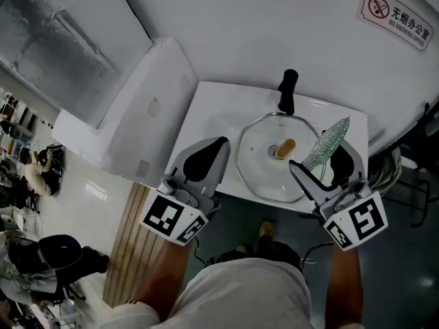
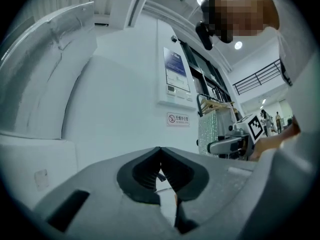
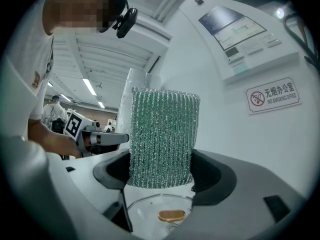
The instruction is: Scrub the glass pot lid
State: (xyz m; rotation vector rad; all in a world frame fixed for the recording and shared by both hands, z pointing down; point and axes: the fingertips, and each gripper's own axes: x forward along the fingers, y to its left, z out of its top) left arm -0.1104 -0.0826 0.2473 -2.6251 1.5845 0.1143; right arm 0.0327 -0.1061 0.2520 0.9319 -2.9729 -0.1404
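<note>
— As the left gripper [image 1: 218, 148] sits over the near edge of the white table [image 1: 212, 115], how do its jaws stand?
— Pressed together, nothing between them.
— The glass pot lid [image 1: 264, 166]?
— Flat on the table, between the two grippers, brass-coloured knob [image 1: 285, 148] up.
— And the right gripper [image 1: 326, 166]?
— Clamped on a green scrubbing pad [image 1: 329, 137], above the lid's right rim. Contact with the glass cannot be judged.

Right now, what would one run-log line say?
left hand-held gripper: shut, empty | right hand-held gripper: shut on green scrub pad | pad: above glass pot lid | lid: flat on white tabletop
</note>
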